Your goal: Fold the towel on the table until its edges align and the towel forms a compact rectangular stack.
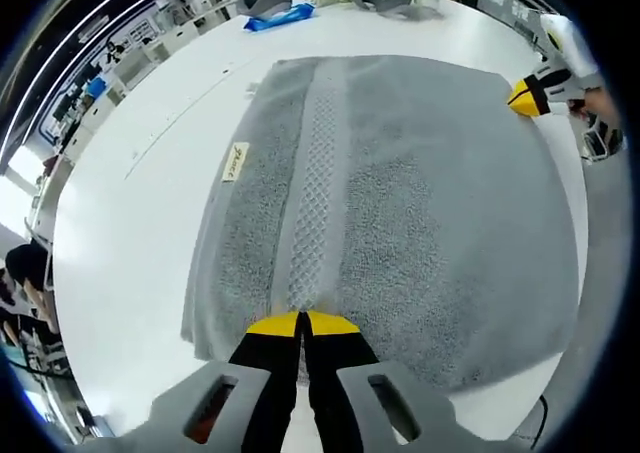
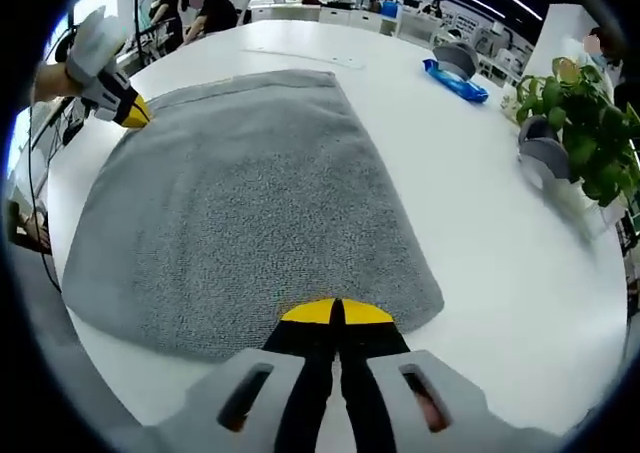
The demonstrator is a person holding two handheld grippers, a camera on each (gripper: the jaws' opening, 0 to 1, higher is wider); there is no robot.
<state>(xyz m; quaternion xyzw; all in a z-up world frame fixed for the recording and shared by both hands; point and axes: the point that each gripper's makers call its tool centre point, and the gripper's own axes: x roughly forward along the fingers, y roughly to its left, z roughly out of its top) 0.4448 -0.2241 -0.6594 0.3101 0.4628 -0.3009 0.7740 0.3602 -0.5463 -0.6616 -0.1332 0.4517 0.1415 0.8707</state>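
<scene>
A grey towel [image 1: 400,203] lies spread flat on the white table [image 1: 150,223], with a woven band [image 1: 315,193] and a small label [image 1: 235,161] on it. My left gripper [image 1: 300,323] is shut, its yellow tips on the towel's near edge. The right gripper [image 1: 530,98] reaches the towel's far right edge. In the right gripper view, my right gripper [image 2: 335,313] is shut at the near edge of the towel [image 2: 250,203]. The left gripper [image 2: 125,108], held by a gloved hand, meets the towel's far left corner.
A blue packet [image 2: 455,81] and a potted green plant [image 2: 580,123] stand on the table [image 2: 480,233] beyond the towel. A grey object [image 2: 545,151] sits by the plant. People sit at the far end [image 2: 205,13]. Cables hang off the table's edge [image 2: 35,173].
</scene>
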